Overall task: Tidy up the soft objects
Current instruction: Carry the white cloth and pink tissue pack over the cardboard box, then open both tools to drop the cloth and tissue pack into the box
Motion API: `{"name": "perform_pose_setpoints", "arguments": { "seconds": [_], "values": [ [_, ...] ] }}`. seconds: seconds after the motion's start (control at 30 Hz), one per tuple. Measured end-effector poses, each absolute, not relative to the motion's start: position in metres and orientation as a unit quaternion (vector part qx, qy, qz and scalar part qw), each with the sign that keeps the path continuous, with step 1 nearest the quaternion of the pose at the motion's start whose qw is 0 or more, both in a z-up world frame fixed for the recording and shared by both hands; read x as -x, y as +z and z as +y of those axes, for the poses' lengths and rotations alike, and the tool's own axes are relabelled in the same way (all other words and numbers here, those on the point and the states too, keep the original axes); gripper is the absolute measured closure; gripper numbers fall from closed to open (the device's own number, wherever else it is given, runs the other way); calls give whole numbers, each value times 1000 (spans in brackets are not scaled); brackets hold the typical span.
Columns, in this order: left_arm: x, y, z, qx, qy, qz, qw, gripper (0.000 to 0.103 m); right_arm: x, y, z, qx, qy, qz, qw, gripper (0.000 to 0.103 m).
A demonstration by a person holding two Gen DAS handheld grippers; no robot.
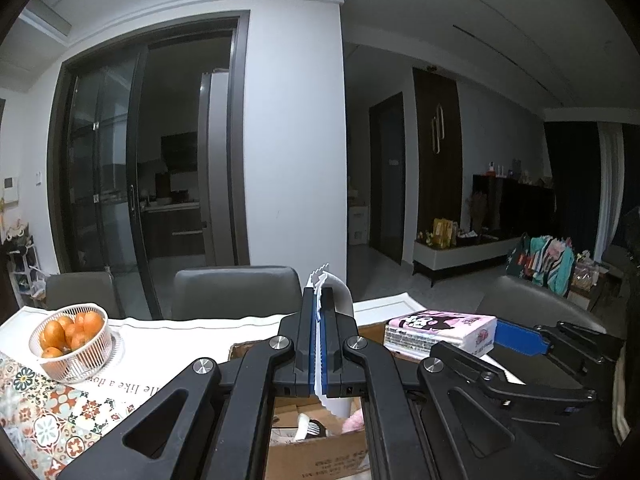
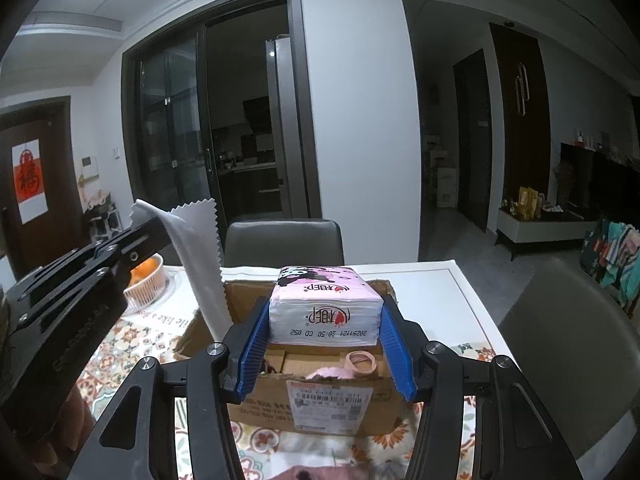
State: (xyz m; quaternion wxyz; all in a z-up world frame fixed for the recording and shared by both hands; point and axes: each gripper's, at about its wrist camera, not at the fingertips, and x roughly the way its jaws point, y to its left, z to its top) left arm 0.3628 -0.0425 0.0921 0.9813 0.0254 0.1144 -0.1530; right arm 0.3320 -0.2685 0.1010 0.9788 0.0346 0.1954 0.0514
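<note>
My left gripper (image 1: 319,300) is shut on a white cloth (image 1: 335,288) with zigzag edges, held above the open cardboard box (image 1: 320,452). In the right wrist view the cloth (image 2: 200,264) hangs from the left gripper (image 2: 158,226) down towards the box (image 2: 316,400). My right gripper (image 2: 324,312) is shut on a pink tissue pack (image 2: 324,304) with a cartoon print, held over the box. The pack also shows in the left wrist view (image 1: 440,330). Inside the box lie a pink hair band (image 2: 361,362) and a pink fluffy item (image 2: 330,374).
A white basket of oranges (image 1: 72,344) stands at the left on the patterned tablecloth (image 1: 44,420). Grey chairs (image 1: 236,292) stand behind the table, and another chair (image 2: 568,332) at the right. A pink soft thing (image 2: 320,474) lies at the near edge.
</note>
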Motion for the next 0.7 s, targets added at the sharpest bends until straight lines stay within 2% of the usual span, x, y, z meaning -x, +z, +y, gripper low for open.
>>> {"name": "perform_pose_setpoints", "arguments": {
  "seconds": [0.7],
  "values": [
    [-423,36,-59,-50,-151,213,964,100,-385,54,-266,-23,50,269,962,49]
  ]
}}
